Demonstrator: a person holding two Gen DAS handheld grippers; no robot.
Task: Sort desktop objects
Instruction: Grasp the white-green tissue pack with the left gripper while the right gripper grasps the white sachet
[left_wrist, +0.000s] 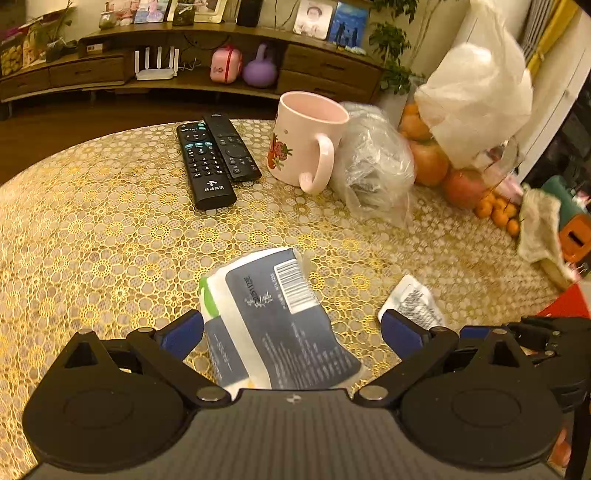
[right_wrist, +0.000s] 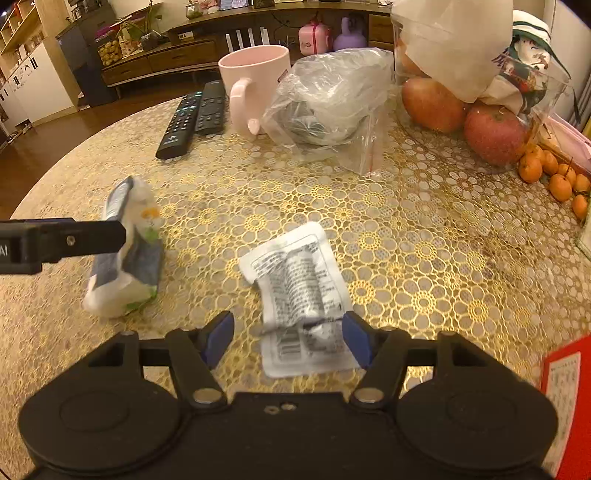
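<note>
A home living room is shown. A round table covered by a gold floral lace-patterned cloth is seen, with two TV remotes at 11 o'clock, a pink strawberry mug at 12 o'clock, and apples and small oranges at 2 o'clock. Beyond it, a long low wooden TV cabinet is lined with framed family photographs, a white router, a purple kettlebell and houseplants.

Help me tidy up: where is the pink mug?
The pink mug stands upright at the table's far side, between the two remotes on its left and the clear plastic bag on its right.
</note>
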